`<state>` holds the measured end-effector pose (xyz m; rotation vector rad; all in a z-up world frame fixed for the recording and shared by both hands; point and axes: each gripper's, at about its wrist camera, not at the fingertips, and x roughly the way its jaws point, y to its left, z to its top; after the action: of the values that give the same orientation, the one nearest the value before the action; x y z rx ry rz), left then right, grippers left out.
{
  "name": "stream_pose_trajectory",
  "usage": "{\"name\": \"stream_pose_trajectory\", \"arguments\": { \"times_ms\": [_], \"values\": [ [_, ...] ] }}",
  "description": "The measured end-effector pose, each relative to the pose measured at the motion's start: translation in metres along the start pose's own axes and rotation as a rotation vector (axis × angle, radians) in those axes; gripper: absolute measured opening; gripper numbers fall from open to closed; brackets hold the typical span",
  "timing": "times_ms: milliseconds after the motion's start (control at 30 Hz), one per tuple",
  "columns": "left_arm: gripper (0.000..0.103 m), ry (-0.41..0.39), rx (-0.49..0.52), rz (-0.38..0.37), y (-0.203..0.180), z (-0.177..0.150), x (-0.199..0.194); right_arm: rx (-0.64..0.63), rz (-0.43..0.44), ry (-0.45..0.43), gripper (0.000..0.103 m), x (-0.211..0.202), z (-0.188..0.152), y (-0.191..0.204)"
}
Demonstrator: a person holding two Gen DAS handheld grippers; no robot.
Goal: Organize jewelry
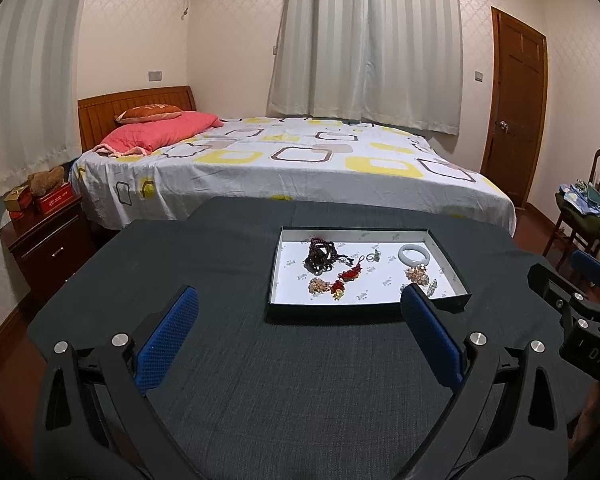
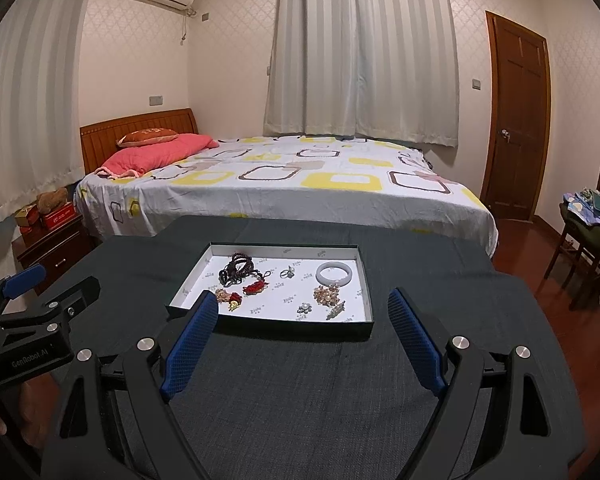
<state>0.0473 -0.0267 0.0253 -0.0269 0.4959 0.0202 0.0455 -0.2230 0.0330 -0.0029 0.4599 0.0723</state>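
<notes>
Dark table (image 2: 300,380), tray (image 2: 364,272) lengthwise left-right

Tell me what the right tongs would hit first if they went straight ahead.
Probably the near wall of the open box: it lies dead ahead of the right tongs, which are open and empty. Height is unclear.

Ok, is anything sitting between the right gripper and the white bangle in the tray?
Only the tray wall. The right gripper hovers open over bare dark cloth short of the tray's near edge. The white bangle lies toward the tray's far right, with a beaded cluster just in front of it, so a low approach would cross that.
</notes>
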Motion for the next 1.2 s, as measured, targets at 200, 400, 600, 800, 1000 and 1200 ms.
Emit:
{"name": "stream_pose_trajectory", "arguments": {
  "times_ms": [200, 400, 600, 800, 1000, 1200],
  "values": [
    [0.099, 0.004, 0.0, -0.002, 0.0011, -0.0004, -0.0003, 0.0, 0.001, 0.003, 0.084, -0.0007, 0.0004, 0.0008],
    [0.099, 0.004, 0.0, -0.002, 0.0009, -0.0003, -0.0002, 0.001, 0.002, 0.003, 0.084, -0.0005, 0.0002, 0.0004],
    [0.099, 0.004, -0.001, -0.002, 0.0008, -0.0004, -0.0003, 0.001, 0.003, 0.003, 0.084, -0.0007, 0.0001, 0.0005],
    [0.099, 0.004, 0.0, -0.004, 0.0006, -0.0001, -0.0002, 0.001, 0.002, 0.003, 0.084, -0.0005, 0.0, 0.0008],
    [0.099, 0.004, -0.001, -0.005, 0.0006, -0.0009, 0.0012, 0.0, 0.003, 0.004, 0.084, -0.0003, -0.0008, 0.0011],
    [0.099, 0.004, 0.003, -0.009, -0.0013, -0.0025, 0.003, 0.0, 0.004, 0.006, 0.084, -0.0001, -0.0019, 0.0026]
  ]
}}
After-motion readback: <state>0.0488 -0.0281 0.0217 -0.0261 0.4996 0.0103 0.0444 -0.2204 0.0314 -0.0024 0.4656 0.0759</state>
